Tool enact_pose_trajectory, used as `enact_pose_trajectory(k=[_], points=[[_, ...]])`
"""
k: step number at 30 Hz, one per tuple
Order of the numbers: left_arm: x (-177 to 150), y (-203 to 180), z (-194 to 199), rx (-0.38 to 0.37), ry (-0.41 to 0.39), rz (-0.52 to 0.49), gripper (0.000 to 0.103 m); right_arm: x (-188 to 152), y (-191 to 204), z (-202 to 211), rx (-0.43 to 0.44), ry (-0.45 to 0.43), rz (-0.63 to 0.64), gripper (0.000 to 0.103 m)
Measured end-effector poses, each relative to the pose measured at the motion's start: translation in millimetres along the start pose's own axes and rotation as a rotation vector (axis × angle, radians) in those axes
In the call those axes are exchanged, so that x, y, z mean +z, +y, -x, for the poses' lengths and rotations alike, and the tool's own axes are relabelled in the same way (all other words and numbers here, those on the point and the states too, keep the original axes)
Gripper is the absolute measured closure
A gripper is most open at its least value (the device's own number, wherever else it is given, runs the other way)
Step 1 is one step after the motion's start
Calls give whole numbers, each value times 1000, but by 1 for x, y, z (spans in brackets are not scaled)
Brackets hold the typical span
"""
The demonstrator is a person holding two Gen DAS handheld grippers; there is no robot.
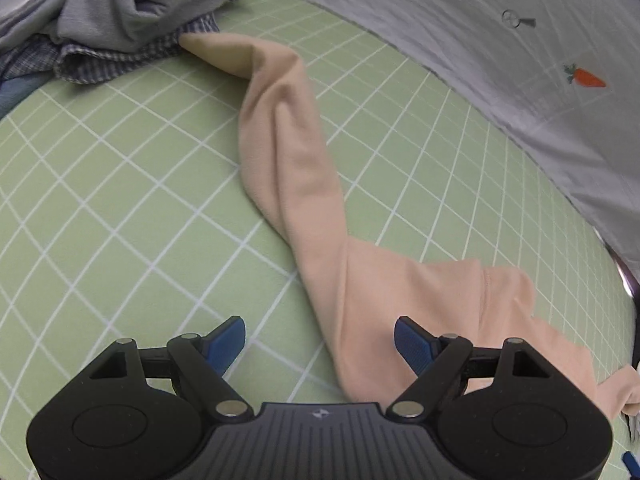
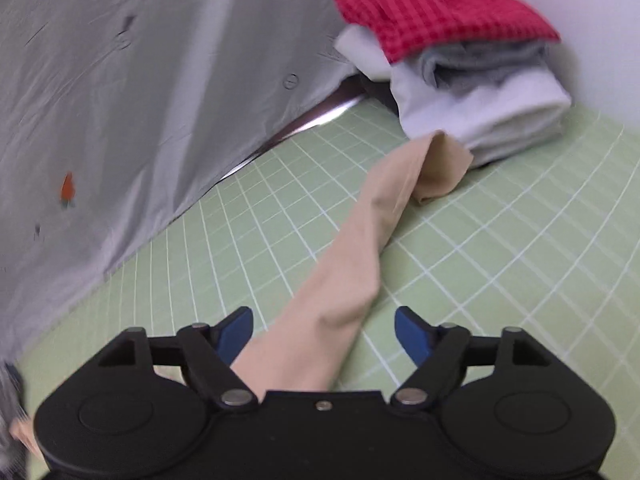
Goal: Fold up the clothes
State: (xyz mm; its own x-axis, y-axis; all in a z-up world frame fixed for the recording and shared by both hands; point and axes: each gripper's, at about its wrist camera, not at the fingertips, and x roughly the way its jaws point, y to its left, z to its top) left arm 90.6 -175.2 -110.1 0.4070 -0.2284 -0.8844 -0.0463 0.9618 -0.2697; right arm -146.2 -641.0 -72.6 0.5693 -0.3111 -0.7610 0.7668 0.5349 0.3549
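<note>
Left tongs point(image 1: 320, 340) are spread wide, blue pads well apart, gripping nothing. They hover just above the long peach-coloured soft fabric garment point(image 1: 288, 152), which passes under the gap nearer the right pad. Whether either pad touches the cloth cannot be told from this view.

Right tongs point(image 2: 324, 334) are also spread wide and holding nothing, with the same peach garment point(image 2: 344, 280) running up between the 2 blue pads and away from the camera.

The garment lies stretched in a twisted, rumpled strip on the light green surface with the white grid lines point(image 1: 120, 180). In the left view its far end reaches the crumpled heap of grey and blue-checked clothes point(image 1: 120, 28) at the top left, touching the checked cloth. In the right view its other end, folded over on itself, lies just beside the stack of folded clothes, white and grey with a red checked piece on top point(image 2: 452, 40).

Along the far edge of the surface hangs a pale grey sheet with a small orange carrot print point(image 1: 584, 78), seen on the left side in the right view point(image 2: 120, 100).
</note>
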Motion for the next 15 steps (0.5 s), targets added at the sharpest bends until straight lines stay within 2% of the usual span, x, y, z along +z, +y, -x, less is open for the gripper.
enact_pose_trajectory(k=[2,4,5,6,7,9,10,11,12,13,15], points=[[5,-4,-6,5,-3,-15,21,9,-6,-20,31,49,-66,24],[9,-7,-12,11,-5,-31,23,11,3,-40,0,96,-34,24],[12,-9,-15,13,-7,-39,29,9,9,-46,-13,106,9,24],[14,-11,-18,16,-8,-46,43,8,15,-53,-26,116,53,24],[16,-13,-22,19,-9,-54,49,7,19,-59,-43,131,78,25],[22,-13,-25,11,-11,-54,84,20,24,-56,-21,97,99,34],[26,-12,-26,4,-17,-44,86,26,27,-54,-9,79,109,41],[31,-13,-25,-4,-27,-43,92,33,30,-52,3,61,119,69],[37,-14,-23,-13,-41,-47,92,40,32,-50,15,44,129,88],[48,-21,-16,-23,-78,-71,93,46,35,-49,26,26,140,98],[71,-34,-1,-43,-153,-118,93,59,40,-45,50,-10,160,98]])
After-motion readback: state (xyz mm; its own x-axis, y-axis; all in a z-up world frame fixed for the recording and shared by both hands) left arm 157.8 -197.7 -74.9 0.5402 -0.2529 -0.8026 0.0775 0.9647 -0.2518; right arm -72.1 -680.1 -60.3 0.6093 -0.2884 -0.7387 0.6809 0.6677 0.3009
